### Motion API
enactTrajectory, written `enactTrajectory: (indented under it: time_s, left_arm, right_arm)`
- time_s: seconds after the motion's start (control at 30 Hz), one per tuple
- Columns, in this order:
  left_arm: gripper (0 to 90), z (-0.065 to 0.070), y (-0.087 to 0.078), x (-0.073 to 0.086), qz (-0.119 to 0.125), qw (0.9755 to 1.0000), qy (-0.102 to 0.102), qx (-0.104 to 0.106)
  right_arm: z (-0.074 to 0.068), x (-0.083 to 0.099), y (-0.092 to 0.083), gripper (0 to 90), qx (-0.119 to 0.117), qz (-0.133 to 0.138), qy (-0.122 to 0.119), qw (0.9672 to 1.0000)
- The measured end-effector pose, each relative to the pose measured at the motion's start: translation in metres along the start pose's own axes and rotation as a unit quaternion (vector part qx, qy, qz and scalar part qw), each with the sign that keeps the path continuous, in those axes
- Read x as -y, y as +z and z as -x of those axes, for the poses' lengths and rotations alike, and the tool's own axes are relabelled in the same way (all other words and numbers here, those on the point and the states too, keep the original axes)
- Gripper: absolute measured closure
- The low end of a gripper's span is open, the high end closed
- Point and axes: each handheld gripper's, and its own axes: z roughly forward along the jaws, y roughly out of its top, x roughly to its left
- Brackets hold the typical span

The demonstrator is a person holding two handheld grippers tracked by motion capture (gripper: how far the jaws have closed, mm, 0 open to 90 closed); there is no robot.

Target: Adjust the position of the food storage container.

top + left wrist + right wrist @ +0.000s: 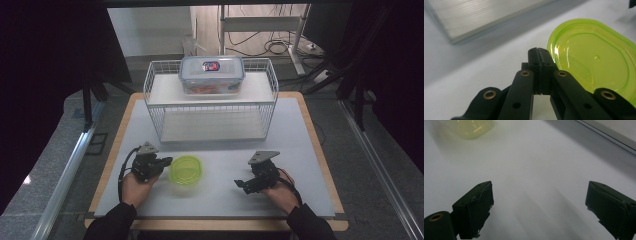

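My left tongs (166, 162) are sitting with jaws pressed fully together, nothing between them, tips right at the near-left rim of the translucent lime-green oval plastic lid (186, 169). In the left gripper view the closed tips (539, 60) are overlapping the lid's edge (596, 60); I can't tell whether they're actually touching it. The lid is lying flat on the white table (300, 150), just to the right of my left tongs and well to the left of my right tongs (241, 184).

My right tongs are resting low over the table with jaws wide apart, holding nothing, pointing left toward the lid. In the right gripper view there's bare table between the pads (477, 205), and the lid is showing as a blurred pale green shape (470, 127) far ahead, up and left.

Beyond both tongs, a white wire two-tier shelf rack (210, 100) is standing at the back of the table. A clear plastic food box with a blue-trimmed snap lid (212, 74) is sitting on its top tier.
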Motion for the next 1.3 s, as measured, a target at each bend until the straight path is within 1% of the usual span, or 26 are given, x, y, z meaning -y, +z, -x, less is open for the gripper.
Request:
enactTrajectory:
  time_s: [0.17,0.33,0.43,0.5,0.57,0.67,0.73,0.8,0.87,0.9,0.97,1.03,1.13,1.17,1.23,1.3]
  left_arm:
    - [89.6,0.011,0.008,-0.005,-0.001,0.9999,0.009,0.014]
    - [89.6,0.018,0.013,-0.008,0.000,0.9997,0.012,0.022]
    - [89.6,0.024,0.016,-0.009,-0.001,0.9995,0.017,0.026]
    - [89.7,0.026,0.016,-0.010,-0.004,0.9993,0.024,0.027]
    - [89.5,0.026,0.016,-0.011,-0.006,0.9992,0.028,0.026]
    - [89.0,0.024,0.011,-0.009,-0.001,0.9995,0.023,0.020]
    - [89.1,0.023,0.006,-0.007,-0.001,0.9996,0.023,0.015]
    - [89.2,0.024,0.002,-0.002,-0.005,0.9996,0.024,0.015]
    - [89.3,0.025,-0.001,0.005,-0.015,0.9995,0.026,0.014]
    - [89.4,0.025,-0.003,0.009,-0.020,0.9994,0.022,0.015]
    - [89.5,0.026,-0.003,0.016,-0.030,0.9990,0.017,0.027]
    - [89.5,0.030,-0.002,0.022,-0.039,0.9982,0.015,0.042]
    - [89.5,0.040,0.003,0.026,-0.052,0.9967,0.027,0.057]
    - [89.5,0.044,0.004,0.026,-0.056,0.9959,0.036,0.061]
    - [89.5,0.050,0.006,0.025,-0.058,0.9953,0.046,0.062]
    - [89.5,0.053,0.008,0.025,-0.060,0.9947,0.048,0.068]
  right_arm:
    - [0.000,0.000,0.000,8.2,-0.001,0.000,0.001,1.0000]
    - [0.000,0.000,0.000,8.2,0.000,-0.001,0.001,1.0000]
    - [0.000,0.000,0.000,8.2,0.000,-0.001,0.001,1.0000]
    - [0.000,0.000,0.000,8.2,0.000,-0.001,0.002,1.0000]
    - [0.001,0.000,0.000,8.2,0.000,-0.001,0.002,1.0000]
    - [0.001,0.000,0.000,8.2,0.000,-0.001,0.003,1.0000]
    - [0.001,0.000,-0.001,8.2,0.001,0.000,0.003,1.0000]
    - [0.001,0.001,-0.001,8.1,0.001,0.001,0.004,1.0000]
    - [0.002,0.001,-0.002,8.2,0.001,0.000,0.006,1.0000]
    - [0.002,0.001,-0.002,8.2,0.002,0.001,0.004,1.0000]
    - [0.002,0.000,-0.002,8.1,0.002,0.003,0.004,1.0000]
    - [0.002,0.000,-0.002,8.2,0.002,0.003,0.005,1.0000]
    - [0.002,0.000,-0.002,8.2,0.002,0.002,0.004,1.0000]
    - [0.002,0.000,-0.002,8.2,0.002,0.001,0.004,1.0000]
    - [0.002,0.000,-0.002,8.2,0.002,0.001,0.004,1.0000]
    - [0.002,0.000,-0.003,8.2,0.002,0.001,0.004,1.0000]
